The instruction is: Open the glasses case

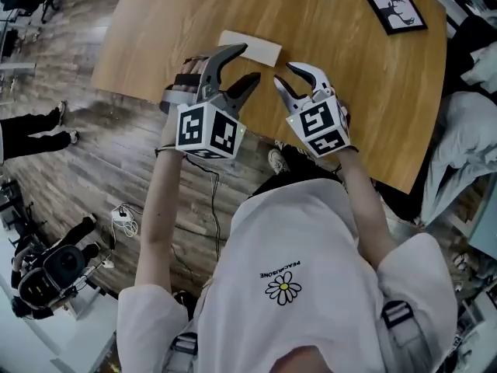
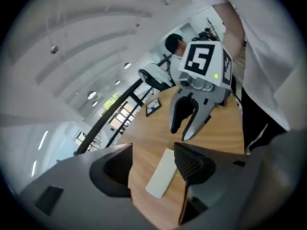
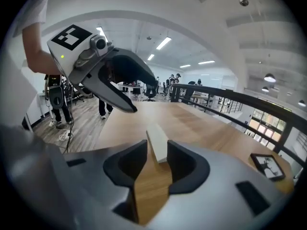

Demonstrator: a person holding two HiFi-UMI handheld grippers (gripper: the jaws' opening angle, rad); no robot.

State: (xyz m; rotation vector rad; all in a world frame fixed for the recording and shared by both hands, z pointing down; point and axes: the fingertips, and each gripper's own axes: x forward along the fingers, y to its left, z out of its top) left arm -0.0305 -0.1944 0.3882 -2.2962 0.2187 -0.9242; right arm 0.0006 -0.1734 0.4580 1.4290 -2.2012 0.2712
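Observation:
The glasses case (image 1: 250, 47) is a flat white oblong lying shut on the wooden table (image 1: 342, 68). In the head view my left gripper (image 1: 247, 63) hovers open just in front of the case, one finger reaching over its near edge. My right gripper (image 1: 284, 74) is open too, a little right of the case and apart from it. The left gripper view shows the case (image 2: 162, 173) on the table beyond my open left gripper (image 2: 152, 169), with the right gripper (image 2: 190, 121) further off. In the right gripper view the case (image 3: 157, 143) lies ahead of my open right gripper (image 3: 156, 164).
A black-framed picture (image 1: 396, 12) lies at the table's far right. The table's near edge runs just under both grippers. Camera gear (image 1: 46, 274) and cables sit on the floor at the left, where a person's legs (image 1: 35, 127) show. Pale cloth (image 1: 466, 146) is piled at the right.

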